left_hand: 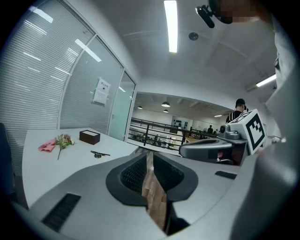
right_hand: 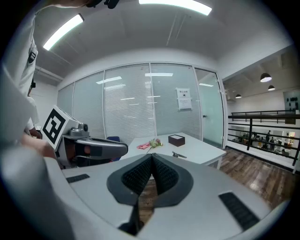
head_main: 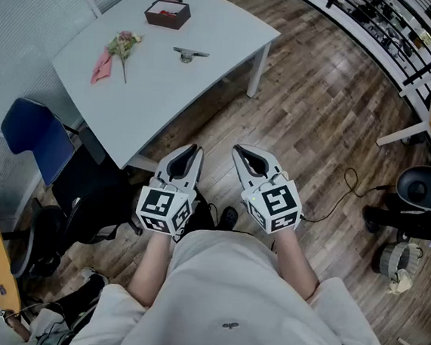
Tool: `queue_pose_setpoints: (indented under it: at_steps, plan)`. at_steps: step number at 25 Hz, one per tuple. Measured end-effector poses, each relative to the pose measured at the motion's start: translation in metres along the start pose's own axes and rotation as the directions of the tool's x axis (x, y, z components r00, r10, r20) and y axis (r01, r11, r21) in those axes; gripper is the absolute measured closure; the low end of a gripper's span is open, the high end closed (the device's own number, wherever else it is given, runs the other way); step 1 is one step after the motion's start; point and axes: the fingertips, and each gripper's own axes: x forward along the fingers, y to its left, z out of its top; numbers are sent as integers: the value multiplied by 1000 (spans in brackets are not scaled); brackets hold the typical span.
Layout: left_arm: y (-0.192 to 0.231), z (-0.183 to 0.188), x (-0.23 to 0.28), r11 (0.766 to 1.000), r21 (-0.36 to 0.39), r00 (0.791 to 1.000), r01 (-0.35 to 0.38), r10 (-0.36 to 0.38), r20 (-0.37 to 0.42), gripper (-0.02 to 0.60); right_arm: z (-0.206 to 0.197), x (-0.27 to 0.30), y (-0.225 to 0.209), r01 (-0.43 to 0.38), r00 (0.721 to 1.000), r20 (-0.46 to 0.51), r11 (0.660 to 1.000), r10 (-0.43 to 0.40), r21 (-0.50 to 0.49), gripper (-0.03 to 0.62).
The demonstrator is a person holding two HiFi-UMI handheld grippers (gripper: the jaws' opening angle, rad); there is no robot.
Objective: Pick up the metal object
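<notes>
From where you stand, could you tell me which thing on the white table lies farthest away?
The dark brown square box, near the white table's far edge; the pink flower sprig and the small metal object lie closer.

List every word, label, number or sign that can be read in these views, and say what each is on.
Paper notice on the glass wall: print too small to read.
Left marker cube and right marker cube: black-and-white square code patterns, no words.
Nothing else shows readable text.
</notes>
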Motion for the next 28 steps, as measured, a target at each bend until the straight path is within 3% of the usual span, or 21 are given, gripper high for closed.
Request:
queue_pose_setpoints:
  at_steps: [16,28]
  plan:
    - [-2,0,7,999,30,1000,12,-11,-23,551,-4,5,-4,0,1000,-3,1000,0,23,589]
    - [37,12,25,1000,14,1000,22,-21,-22,551,7,43,-17,20,1000,-11,999,-19,48,588]
